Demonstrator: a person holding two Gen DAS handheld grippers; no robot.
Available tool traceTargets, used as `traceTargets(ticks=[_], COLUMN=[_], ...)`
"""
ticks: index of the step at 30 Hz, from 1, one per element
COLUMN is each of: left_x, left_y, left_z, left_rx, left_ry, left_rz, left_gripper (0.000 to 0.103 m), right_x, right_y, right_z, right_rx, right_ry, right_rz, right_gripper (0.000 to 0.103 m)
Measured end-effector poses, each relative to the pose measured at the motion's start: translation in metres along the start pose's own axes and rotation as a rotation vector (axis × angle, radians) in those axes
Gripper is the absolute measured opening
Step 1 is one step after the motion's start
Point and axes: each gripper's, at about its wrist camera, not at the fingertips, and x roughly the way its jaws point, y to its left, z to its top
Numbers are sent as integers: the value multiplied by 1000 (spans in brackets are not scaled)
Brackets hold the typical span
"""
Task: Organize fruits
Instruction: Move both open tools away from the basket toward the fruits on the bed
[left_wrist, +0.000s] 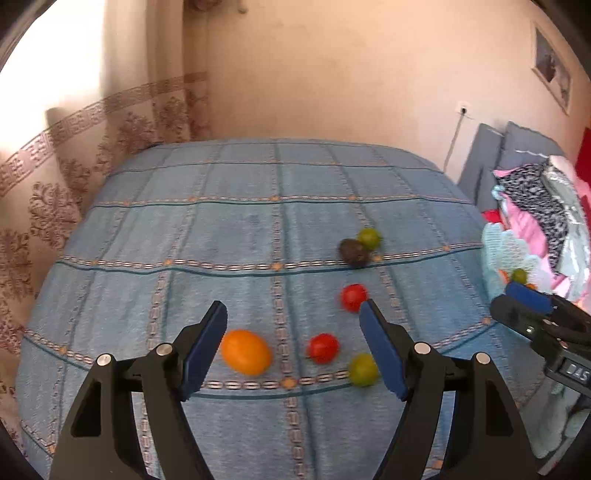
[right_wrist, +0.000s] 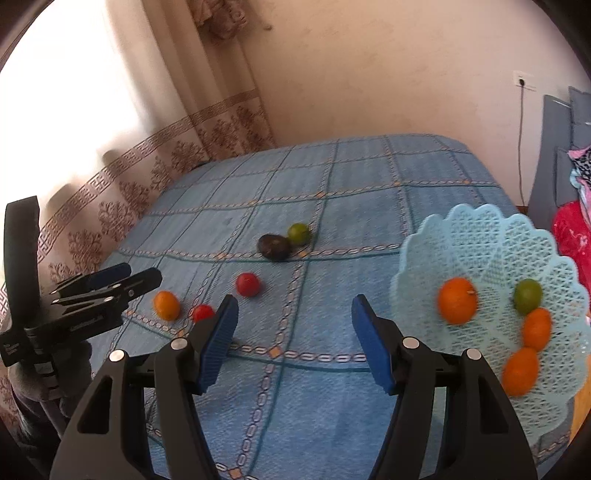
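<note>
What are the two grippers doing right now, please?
Left gripper: jaws open, holding nothing.
Right gripper: jaws open, holding nothing.

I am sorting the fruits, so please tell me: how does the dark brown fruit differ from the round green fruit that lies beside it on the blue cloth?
The dark brown fruit looks larger and a little elongated; the round green fruit is smaller. The brown one is dull and dark, the green one bright. Both lie loose on the blue checked cloth, apparently touching, outside the pale blue lattice basket.
</note>
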Motion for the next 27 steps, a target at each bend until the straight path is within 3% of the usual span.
traceTargets(ticks=[12, 27], left_x=[3, 16], left_y=[24, 47], left_z=[-16, -30], left_rx=[6, -11], left_ry=[-25, 7], left_rz=[88, 126], left_gripper=[74, 74], right_x=[26, 53], right_y=[33, 58], right_z=[-15, -27], right_rx=[-50, -116], right_ry=[40, 82], right_rz=[20, 38], right_gripper=[66, 66])
